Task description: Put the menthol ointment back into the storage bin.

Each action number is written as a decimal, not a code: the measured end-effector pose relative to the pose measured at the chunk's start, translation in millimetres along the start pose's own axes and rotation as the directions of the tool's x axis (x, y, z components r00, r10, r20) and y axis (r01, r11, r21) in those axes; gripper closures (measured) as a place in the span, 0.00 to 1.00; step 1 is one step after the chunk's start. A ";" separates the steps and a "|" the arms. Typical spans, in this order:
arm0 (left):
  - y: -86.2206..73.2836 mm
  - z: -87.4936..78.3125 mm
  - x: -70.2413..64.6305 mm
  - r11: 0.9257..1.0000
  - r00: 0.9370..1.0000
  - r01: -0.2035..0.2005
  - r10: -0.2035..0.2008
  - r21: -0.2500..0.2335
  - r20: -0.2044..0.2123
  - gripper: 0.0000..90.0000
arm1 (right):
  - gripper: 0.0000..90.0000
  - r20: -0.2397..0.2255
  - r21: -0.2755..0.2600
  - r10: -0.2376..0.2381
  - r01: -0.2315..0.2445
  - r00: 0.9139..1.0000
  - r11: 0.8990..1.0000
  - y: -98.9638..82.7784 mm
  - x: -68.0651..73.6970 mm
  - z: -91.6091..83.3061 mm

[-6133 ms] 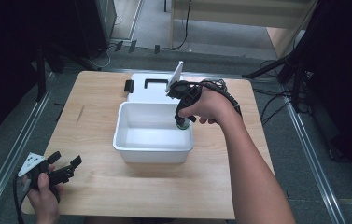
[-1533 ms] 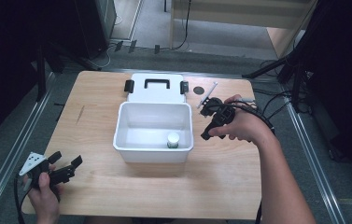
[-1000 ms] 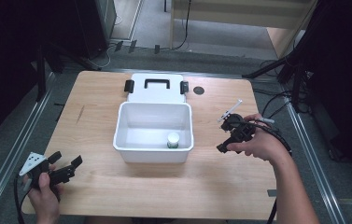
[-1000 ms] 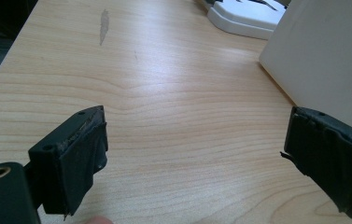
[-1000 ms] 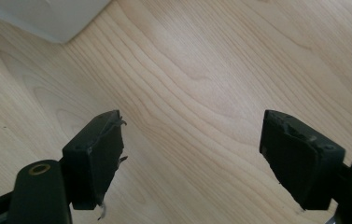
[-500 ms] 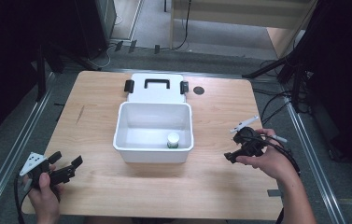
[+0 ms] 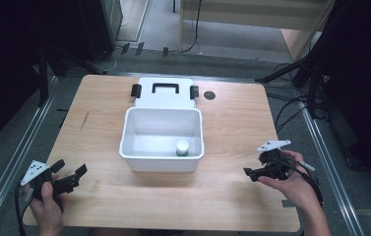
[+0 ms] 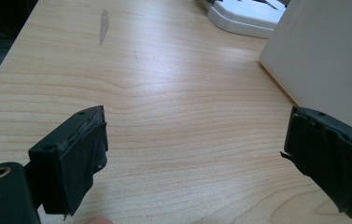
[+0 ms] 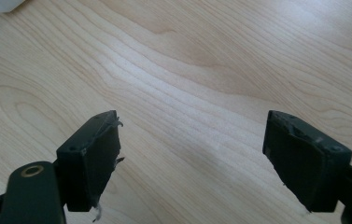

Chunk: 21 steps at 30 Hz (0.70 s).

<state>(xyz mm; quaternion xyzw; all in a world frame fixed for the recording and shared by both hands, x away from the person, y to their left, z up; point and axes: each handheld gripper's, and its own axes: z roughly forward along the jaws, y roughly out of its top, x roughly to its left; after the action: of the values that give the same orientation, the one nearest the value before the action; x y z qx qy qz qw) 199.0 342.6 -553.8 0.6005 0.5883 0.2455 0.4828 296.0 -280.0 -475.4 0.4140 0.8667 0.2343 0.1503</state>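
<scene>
A white bin (image 7: pixel 162 161) stands open at the table's middle. Inside it, at the front right corner, stands a small green bottle with a white cap (image 7: pixel 182 147). My right gripper (image 7: pixel 255 166) hovers low over the wood to the right of the bin, well apart from it. Its jaws have just been opening and stand open (image 9: pixel 192 154) with bare wood between them. Near the front left corner my left gripper (image 7: pixel 70 168) rests open. Nothing lies between its jaws (image 8: pixel 197 149), and the bin's wall (image 8: pixel 323 60) rises on its right.
The bin's white lid (image 7: pixel 163 93), with a black handle and clips, lies flat behind the bin. A small dark disc (image 7: pixel 209 95) sits to the lid's right. Metal rails run along both sides of the table, and cables trail at the right.
My right gripper has drawn away from the bin, moving right, toward the near edge and lower. The bottle it held earlier now stands in the bin. The left gripper has kept still.
</scene>
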 end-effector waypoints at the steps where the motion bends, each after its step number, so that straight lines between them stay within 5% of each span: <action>1: 0.0 0.0 -0.1 1.000 1.000 0.000 0.000 0.001 -0.001 0.07 | 0.21 -0.001 -0.017 0.004 -0.004 1.000 1.000 -3.6 -0.9 0.2; 7: 0.0 0.0 0.1 1.000 1.000 0.002 -0.002 0.000 0.000 0.08 | 0.20 -0.003 -0.093 0.056 -0.056 0.998 0.994 -22.3 -5.7 2.2; 12: 0.0 0.1 -0.1 1.000 1.000 -0.001 0.001 0.001 -0.002 0.07 | 0.20 -0.004 -0.229 0.122 -0.119 0.993 0.966 -46.4 -9.0 4.0; 17: 0.0 0.0 -0.3 1.000 1.000 -0.002 0.002 0.002 -0.005 0.08 | 0.19 0.025 -0.281 0.148 -0.136 0.989 0.950 -63.2 -9.5 8.3; 18: 0.1 0.2 -0.5 1.000 1.000 0.000 0.000 0.001 -0.006 0.08 | 0.19 0.026 -0.308 0.174 -0.157 0.984 0.938 -70.7 -10.1 9.7; 20: 0.0 0.2 -0.6 1.000 1.000 -0.001 0.001 0.000 -0.007 0.07 | 0.19 0.027 -0.322 0.182 -0.164 0.983 0.932 -73.5 -10.5 10.1; 21: 0.0 0.2 -0.7 1.000 1.000 -0.001 0.001 0.000 -0.007 0.07 | 0.19 0.023 -0.352 0.205 -0.184 0.978 0.918 -80.3 -11.1 10.2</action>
<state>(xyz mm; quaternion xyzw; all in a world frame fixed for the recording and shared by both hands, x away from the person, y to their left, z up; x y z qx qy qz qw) 199.1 341.9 -553.7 0.6000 0.5895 0.2477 0.4807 255.4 -329.8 -525.9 0.4717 0.7613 0.3851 0.2229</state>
